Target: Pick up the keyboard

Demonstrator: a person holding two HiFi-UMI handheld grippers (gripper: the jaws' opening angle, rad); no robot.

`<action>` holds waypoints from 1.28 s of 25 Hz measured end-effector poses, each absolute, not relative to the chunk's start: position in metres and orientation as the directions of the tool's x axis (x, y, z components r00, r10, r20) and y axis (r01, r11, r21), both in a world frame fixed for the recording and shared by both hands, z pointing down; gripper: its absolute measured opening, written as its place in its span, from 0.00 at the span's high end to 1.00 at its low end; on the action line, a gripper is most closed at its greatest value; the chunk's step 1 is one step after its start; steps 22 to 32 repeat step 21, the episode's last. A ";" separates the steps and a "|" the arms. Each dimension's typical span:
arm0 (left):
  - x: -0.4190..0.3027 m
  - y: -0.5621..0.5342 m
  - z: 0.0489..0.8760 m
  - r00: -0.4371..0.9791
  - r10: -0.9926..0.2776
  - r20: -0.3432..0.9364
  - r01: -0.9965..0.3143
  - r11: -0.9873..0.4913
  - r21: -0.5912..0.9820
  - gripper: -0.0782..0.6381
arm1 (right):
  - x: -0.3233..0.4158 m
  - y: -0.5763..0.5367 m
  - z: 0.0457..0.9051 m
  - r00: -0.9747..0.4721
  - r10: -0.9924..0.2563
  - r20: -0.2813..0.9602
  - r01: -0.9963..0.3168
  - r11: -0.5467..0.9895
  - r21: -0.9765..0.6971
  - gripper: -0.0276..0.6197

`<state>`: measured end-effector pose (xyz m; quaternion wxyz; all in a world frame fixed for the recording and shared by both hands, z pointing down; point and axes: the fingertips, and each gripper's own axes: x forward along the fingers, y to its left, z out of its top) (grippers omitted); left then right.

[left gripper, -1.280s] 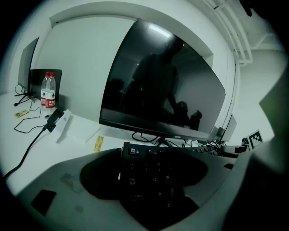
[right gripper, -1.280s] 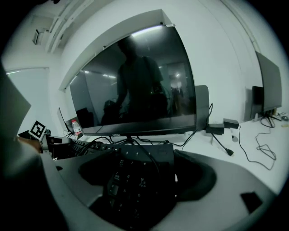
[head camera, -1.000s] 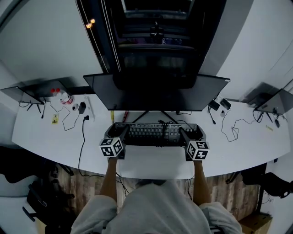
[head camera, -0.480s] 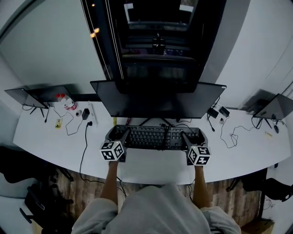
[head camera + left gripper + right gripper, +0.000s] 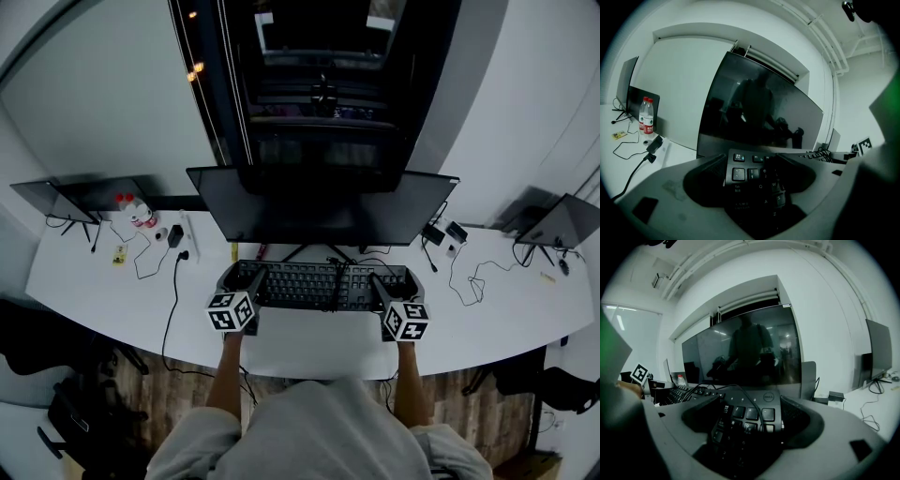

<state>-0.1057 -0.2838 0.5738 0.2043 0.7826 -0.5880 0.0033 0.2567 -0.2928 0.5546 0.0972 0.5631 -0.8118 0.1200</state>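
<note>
Hardly anything has shifted over the last half-second: the keyboard and both grippers sit where they did against the desk edge, and only the head view's framing has drifted a little.

The white curved desk (image 5: 94, 281) carries everything. A wide dark monitor (image 5: 323, 206) stands at its middle. The keyboard (image 5: 314, 281) lies just in front of the monitor's stand, square to the person.

The left gripper (image 5: 752, 171) is at the keyboard's left end. Its fingers (image 5: 703, 178) are closed in on that end, with the Esc and Tab corner filling the gap between them.

The right gripper (image 5: 747, 416) mirrors it at the number-pad end, its fingers likewise drawn in against the keyboard body. One gripper at each end suits a long, flat board – judged from this, the grasp is made and the lift is the step in hand. No view shows whether the board is clear of the desk yet.

A thin cable (image 5: 740, 392) runs across the right-hand keys and could drag or snag as the board rises.

Far to the left, well apart from the work, stand two red-capped bottles (image 5: 645, 115) – too small to tell how full they are.
</note>
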 end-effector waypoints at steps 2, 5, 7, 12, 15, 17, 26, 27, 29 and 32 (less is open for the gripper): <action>-0.106 -0.284 0.574 0.308 -0.919 0.247 -0.922 -0.224 0.317 0.46 | 0.257 -0.292 0.555 -0.347 -0.890 0.295 -0.938 0.337 -0.087 0.34; -0.106 -0.283 0.575 0.307 -0.918 0.249 -0.922 -0.223 0.316 0.46 | 0.257 -0.292 0.556 -0.347 -0.889 0.298 -0.938 0.336 -0.088 0.34; -0.107 -0.283 0.575 0.305 -0.919 0.249 -0.923 -0.221 0.315 0.46 | 0.256 -0.292 0.556 -0.349 -0.888 0.298 -0.937 0.339 -0.088 0.34; -0.107 -0.282 0.576 0.303 -0.919 0.253 -0.924 -0.218 0.313 0.46 | 0.255 -0.292 0.557 -0.352 -0.886 0.301 -0.936 0.340 -0.092 0.34; -0.108 -0.282 0.576 0.301 -0.919 0.256 -0.925 -0.216 0.312 0.46 | 0.255 -0.292 0.558 -0.353 -0.885 0.304 -0.935 0.340 -0.095 0.34; -0.108 -0.281 0.575 0.297 -0.921 0.253 -0.926 -0.214 0.311 0.46 | 0.255 -0.292 0.558 -0.355 -0.884 0.303 -0.935 0.342 -0.096 0.34; -0.108 -0.281 0.575 0.297 -0.922 0.250 -0.926 -0.214 0.311 0.46 | 0.255 -0.293 0.558 -0.356 -0.884 0.302 -0.934 0.344 -0.095 0.34; -0.108 -0.281 0.575 0.297 -0.922 0.250 -0.926 -0.214 0.311 0.46 | 0.255 -0.293 0.558 -0.356 -0.884 0.302 -0.934 0.344 -0.095 0.34; -0.108 -0.281 0.575 0.297 -0.922 0.250 -0.926 -0.214 0.311 0.46 | 0.255 -0.293 0.558 -0.356 -0.884 0.302 -0.934 0.344 -0.095 0.34; -0.108 -0.281 0.575 0.297 -0.922 0.250 -0.926 -0.214 0.311 0.46 | 0.255 -0.293 0.558 -0.356 -0.884 0.302 -0.934 0.344 -0.095 0.34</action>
